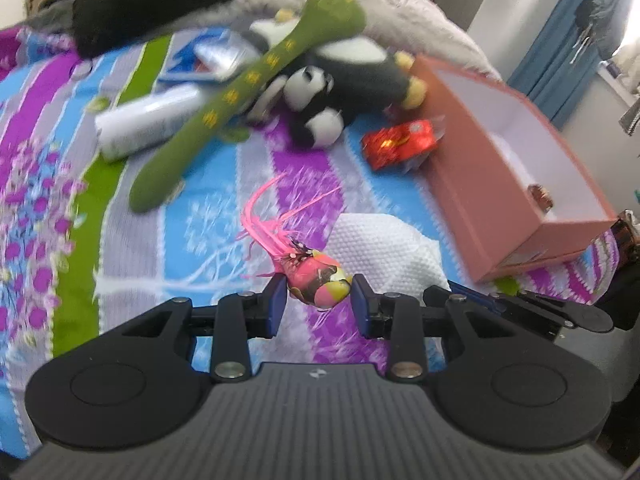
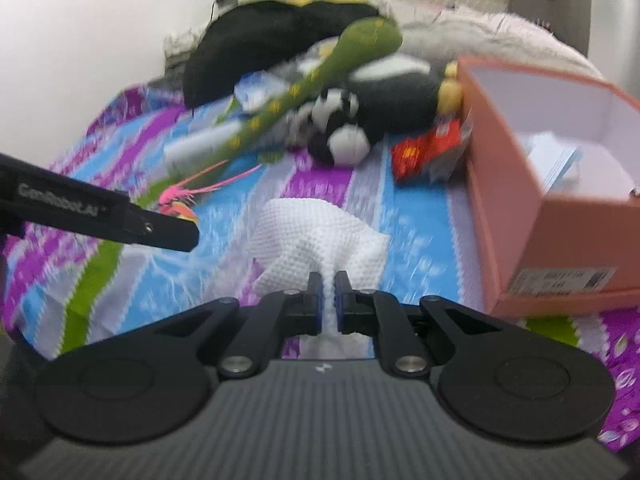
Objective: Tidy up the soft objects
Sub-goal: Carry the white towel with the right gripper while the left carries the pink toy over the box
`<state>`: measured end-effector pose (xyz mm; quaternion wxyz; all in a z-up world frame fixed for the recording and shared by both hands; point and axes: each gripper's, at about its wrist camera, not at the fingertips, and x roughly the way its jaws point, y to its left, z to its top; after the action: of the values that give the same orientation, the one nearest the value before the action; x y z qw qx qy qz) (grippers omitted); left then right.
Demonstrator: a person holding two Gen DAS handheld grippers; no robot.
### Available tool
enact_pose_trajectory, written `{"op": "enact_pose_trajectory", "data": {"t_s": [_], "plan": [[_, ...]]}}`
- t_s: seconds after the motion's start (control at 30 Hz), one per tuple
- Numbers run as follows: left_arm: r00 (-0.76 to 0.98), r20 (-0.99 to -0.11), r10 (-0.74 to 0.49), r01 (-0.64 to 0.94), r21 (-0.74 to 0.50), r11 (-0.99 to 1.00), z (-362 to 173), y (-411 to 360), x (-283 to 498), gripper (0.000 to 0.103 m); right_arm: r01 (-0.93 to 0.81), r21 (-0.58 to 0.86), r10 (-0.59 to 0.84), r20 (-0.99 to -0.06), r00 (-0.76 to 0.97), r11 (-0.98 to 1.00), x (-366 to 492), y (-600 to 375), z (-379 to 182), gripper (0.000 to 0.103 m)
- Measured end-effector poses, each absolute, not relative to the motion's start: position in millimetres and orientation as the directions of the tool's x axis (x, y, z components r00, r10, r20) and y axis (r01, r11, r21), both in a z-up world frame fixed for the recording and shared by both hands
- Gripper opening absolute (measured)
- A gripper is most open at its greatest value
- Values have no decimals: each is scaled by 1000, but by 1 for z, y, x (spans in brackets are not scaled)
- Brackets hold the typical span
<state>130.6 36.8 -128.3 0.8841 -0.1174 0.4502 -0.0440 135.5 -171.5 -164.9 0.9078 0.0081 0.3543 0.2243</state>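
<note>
My left gripper (image 1: 319, 294) is shut on a small pink and yellow toy bird (image 1: 316, 278) with long pink tail feathers, held above the striped bedspread. My right gripper (image 2: 328, 294) is shut on a white waffle cloth (image 2: 320, 228) that drapes onto the bed. The bird (image 2: 178, 208) and the left gripper's finger also show at the left of the right wrist view. A green plush snake (image 1: 240, 92), a small panda plush (image 1: 316, 108) and a bigger black plush (image 1: 360, 68) lie further back. An open pink box (image 1: 516, 160) stands at the right.
A white bottle (image 1: 148, 120), a red packet (image 1: 400, 142) and blue packets (image 1: 212, 60) lie among the plush toys. A black fuzzy heap (image 1: 168, 0) and a grey-white fluffy blanket (image 1: 408, 12) lie at the back. The box (image 2: 560, 184) holds papers.
</note>
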Motion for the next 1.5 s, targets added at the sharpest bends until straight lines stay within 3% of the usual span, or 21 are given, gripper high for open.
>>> {"op": "enact_pose_trajectory", "data": {"t_s": [0.43, 0.8, 1.13, 1.5], "plan": [[689, -678, -257, 87, -274, 958, -50, 7, 155, 40, -349, 160, 382, -462, 800, 923, 144, -216, -73, 10], [713, -615, -337, 195, -288, 938, -13, -43, 206, 40, -215, 133, 248, -348, 904, 968, 168, -268, -21, 10], [662, -641, -388, 256, -293, 921, -23, -98, 266, 40, -92, 130, 137, -406, 903, 987, 206, -308, -37, 10], [549, -738, -392, 282, -278, 918, -62, -155, 336, 40, 5, 111, 61, -582, 811, 994, 257, -360, -77, 10]]}}
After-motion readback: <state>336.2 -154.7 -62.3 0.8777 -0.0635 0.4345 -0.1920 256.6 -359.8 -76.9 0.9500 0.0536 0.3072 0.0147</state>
